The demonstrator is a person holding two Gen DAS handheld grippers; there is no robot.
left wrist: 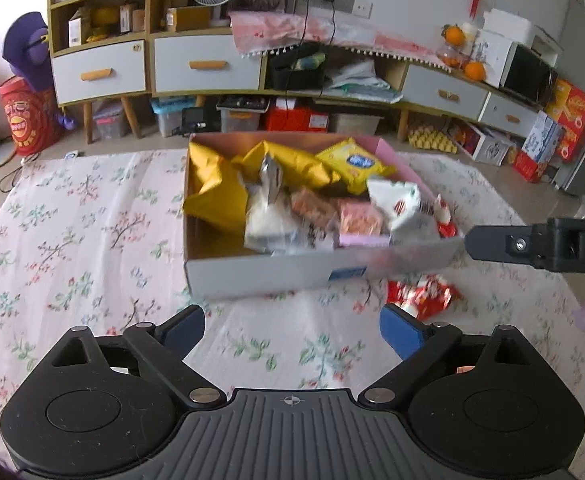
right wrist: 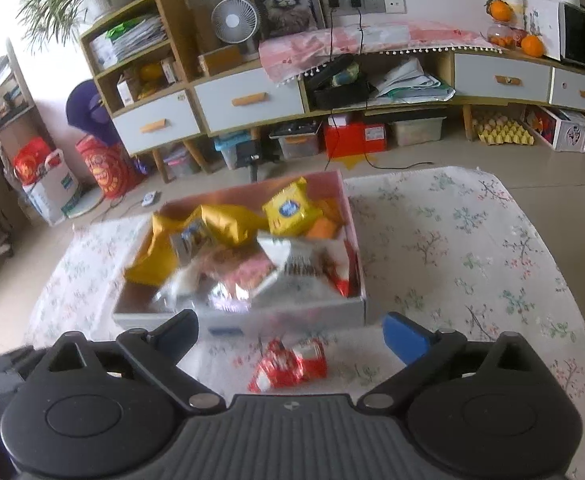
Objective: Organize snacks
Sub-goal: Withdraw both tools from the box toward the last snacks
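Both tongs stand wide apart with nothing between their blue pads: the left gripper (left wrist: 292, 330) hovers over bare floral cloth, and the right gripper (right wrist: 290, 334) hangs just above a red-and-white snack packet (right wrist: 288, 366), its pads to either side and clear of it. A tablecloth (left wrist: 72, 248) printed with pink and green sprigs covers the whole surface. On it sits an open cardboard box (left wrist: 260, 270), white on the outside with pink inner walls, heaped with snacks. Biggest inside are crumpled yellow bags (left wrist: 216, 196) along the far left, then a white bag with red print (left wrist: 398, 204) at the right end. A yellow packet with a blue oval label (left wrist: 354, 164) leans toward the back corner, and pink-wrapped pieces (left wrist: 360, 220) lie near the front wall. The loose red-and-white packet rests on the cloth just outside the box's near wall, by its right corner.
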